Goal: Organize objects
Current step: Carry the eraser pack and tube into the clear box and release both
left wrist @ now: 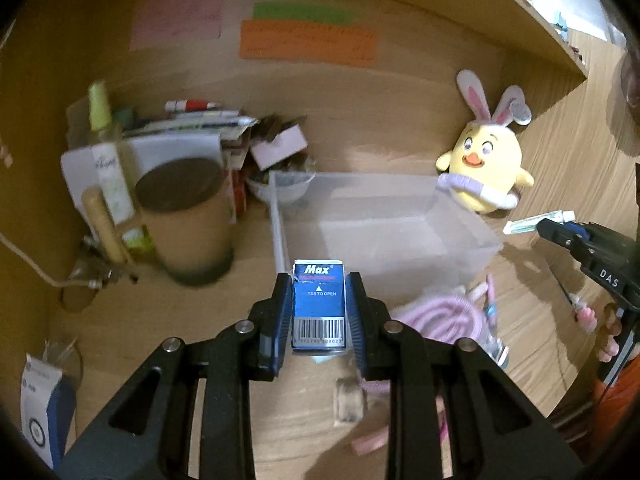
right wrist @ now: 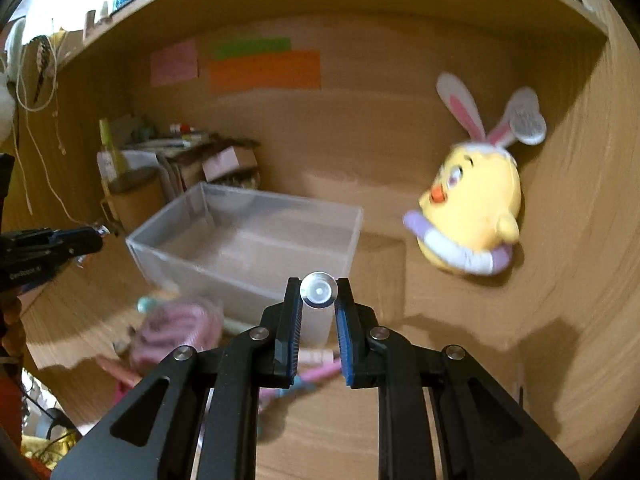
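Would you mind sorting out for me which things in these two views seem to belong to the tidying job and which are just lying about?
Part of the job:
- blue Max box, clamped in the left gripper
- tube, clamped in the right gripper
- clear plastic bin, looks empty
- pink coiled hose, likely still to sort

Just lying about:
- yellow chick plush
- brown canister
- sticky notes

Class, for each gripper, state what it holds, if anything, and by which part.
Left gripper: blue Max box, clamped across its long sides. Right gripper: white tube, held near its flat round end.
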`<state>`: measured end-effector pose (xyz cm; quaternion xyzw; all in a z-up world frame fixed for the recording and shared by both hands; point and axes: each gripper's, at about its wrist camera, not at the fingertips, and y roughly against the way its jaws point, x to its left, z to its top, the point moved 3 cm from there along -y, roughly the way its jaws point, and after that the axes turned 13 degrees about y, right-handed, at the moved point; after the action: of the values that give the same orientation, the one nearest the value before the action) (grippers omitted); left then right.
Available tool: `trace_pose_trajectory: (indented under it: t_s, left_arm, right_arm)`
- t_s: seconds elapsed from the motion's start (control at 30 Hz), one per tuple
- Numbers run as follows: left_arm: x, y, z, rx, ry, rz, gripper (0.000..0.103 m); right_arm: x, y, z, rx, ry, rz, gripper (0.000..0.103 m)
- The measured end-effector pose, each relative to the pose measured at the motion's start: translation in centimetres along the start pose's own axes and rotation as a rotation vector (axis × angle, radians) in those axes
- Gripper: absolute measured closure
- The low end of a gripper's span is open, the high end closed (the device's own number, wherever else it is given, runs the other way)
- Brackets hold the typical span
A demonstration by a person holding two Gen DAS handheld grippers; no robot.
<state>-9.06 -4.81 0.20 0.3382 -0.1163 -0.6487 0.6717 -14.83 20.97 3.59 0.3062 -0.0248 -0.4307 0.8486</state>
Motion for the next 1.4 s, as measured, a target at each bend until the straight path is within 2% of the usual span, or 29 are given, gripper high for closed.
trace_pose_trajectory:
  t_s: [0.33, 0.7, 0.87, 1.17, 1.23, 1.3, 1.4]
  left_arm:
    - [-2.1, -2.2, 3.0, 0.003, -0.021, -0.013, 0.076]
    - [-3.0, -7.9, 4.0, 0.108, -0.038, 0.004, 0.076]
    - [-3.1, -10.5, 3.7, 0.167, -0.047, 0.018, 0.076]
    - [-2.9, -12.4, 3.4, 0.215, -0.049, 0.026, 0.076]
    - [-2.9, -12.3, 3.4, 0.217, -0.049, 0.025, 0.076]
    - [-3.0, -12.0, 3.5, 0.214, -0.053, 0.02, 0.073]
    - [-3.1, -11.1, 3.7, 0.201, -0.049, 0.019, 0.057]
  right_arm:
    - [2.5, -3.8, 3.0, -0.02, 0.021, 0.079, 0.088]
    - [4.3, -10.9, 3.4, 0.096, 0.042, 0.17, 0.088]
    - [4.2, -13.0, 3.0, 0.145, 0.045, 0.169, 0.088]
    - [2.7, -14.7, 2.0, 0.222, 0.048, 0.112, 0.088]
    - [2.3, -14.8, 1.9, 0.235, 0.045, 0.105, 0.084]
    - [1.9, -14.4, 1.9, 0.235, 0.04, 0.092, 0.068]
    - [1.3, -12.9, 2.0, 0.207, 0.045, 0.039, 0.055]
